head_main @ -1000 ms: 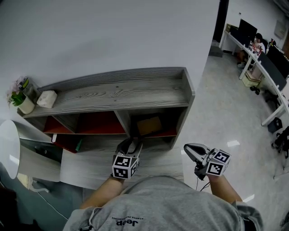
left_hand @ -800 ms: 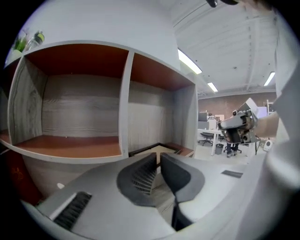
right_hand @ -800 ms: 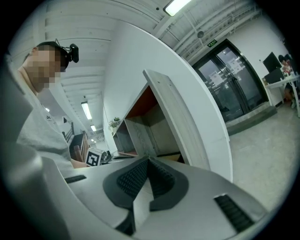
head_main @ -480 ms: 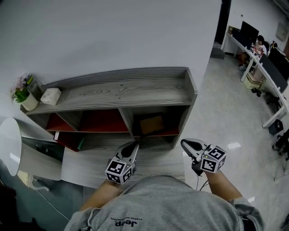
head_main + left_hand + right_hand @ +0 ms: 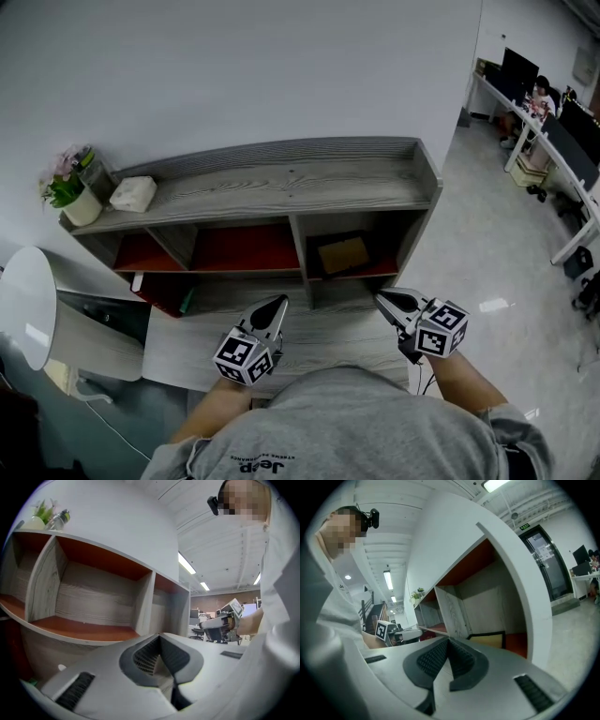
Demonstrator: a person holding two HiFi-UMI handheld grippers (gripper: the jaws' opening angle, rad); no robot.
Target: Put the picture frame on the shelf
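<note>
**Both claws shut, frame waits in right cubby**

L gripper was pinched tight, nothing in it; R gripper same, empty. Farther out, the picture frame sat in the shelf, lower right cubby, slightly left of R gripper. R clearly nearer. Frame's long axis looked left-right.

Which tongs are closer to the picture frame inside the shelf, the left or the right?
Right. The right tongs are just in front of the picture frame, which is in the right compartment of the shelf. The left tongs are further left, before the divider.
</note>
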